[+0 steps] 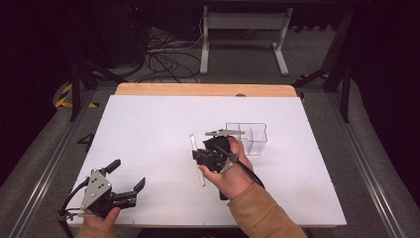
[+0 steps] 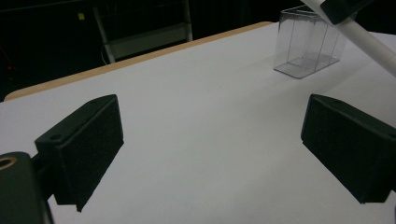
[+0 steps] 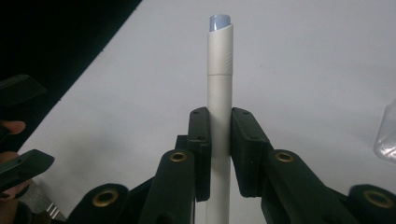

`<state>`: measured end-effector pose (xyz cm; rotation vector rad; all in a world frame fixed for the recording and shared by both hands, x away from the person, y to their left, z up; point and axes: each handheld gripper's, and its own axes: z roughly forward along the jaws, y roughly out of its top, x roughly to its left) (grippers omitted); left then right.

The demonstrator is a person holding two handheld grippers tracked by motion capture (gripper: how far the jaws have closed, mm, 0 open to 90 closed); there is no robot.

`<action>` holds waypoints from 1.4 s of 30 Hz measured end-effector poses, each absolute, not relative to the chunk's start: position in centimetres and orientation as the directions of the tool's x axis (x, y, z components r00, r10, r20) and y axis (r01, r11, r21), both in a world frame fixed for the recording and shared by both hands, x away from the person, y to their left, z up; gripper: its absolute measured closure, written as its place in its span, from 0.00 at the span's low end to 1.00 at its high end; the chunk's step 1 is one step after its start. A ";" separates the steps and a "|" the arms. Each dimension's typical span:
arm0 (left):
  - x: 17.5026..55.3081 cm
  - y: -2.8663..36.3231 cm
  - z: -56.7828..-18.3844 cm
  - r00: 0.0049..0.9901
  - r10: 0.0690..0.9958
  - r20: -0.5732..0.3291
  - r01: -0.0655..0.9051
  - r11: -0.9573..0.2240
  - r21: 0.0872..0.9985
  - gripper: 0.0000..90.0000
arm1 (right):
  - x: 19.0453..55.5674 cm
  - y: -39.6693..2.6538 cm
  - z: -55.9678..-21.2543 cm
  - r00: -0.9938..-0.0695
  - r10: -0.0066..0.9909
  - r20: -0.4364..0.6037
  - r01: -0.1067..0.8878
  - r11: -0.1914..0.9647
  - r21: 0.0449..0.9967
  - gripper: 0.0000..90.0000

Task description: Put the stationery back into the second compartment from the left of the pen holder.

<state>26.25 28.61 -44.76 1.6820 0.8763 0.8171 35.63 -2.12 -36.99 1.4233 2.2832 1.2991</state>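
Note:
A long white pen point(image 1: 196, 161) point(image 3: 219, 84) with a pale blue tip is clamped between the jaws of my right gripper point(image 1: 199, 156) point(image 3: 219, 140), which is shut on it near the middle of the white table point(image 1: 148, 124). The pen hangs just above the surface. Part of it crosses the top right corner of the left gripper view as a white pen point(image 2: 369, 44). A clear plastic divided box point(image 1: 250, 137) point(image 2: 308, 42) stands just right of my right hand. My left gripper point(image 1: 127, 176) point(image 2: 212, 149) rests at the front left, jaws wide open with nothing between them.
The table's wooden far edge point(image 1: 205, 89) borders a dark floor with cables point(image 1: 163, 54) and a white stand point(image 1: 242, 29). A metal rail point(image 1: 44, 168) runs along the left side. White surface lies bare between the two grippers.

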 end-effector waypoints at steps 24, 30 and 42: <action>26.3 28.5 -44.8 0.505 0.857 0.104 0.165 -0.214 0.963 0.07 | 36.9 -7.5 -34.5 -0.727 0.666 0.170 0.360 0.159 0.919 0.88; 26.3 28.5 -44.8 0.504 0.858 0.102 0.165 -0.212 0.963 0.07 | 37.6 -8.9 -34.0 -0.758 0.634 0.150 0.299 0.134 0.945 0.88; 26.2 28.5 -44.7 0.501 0.859 0.106 0.166 -0.215 0.962 0.07 | 39.8 -11.7 -33.9 -0.786 0.614 0.074 0.177 0.108 0.978 0.88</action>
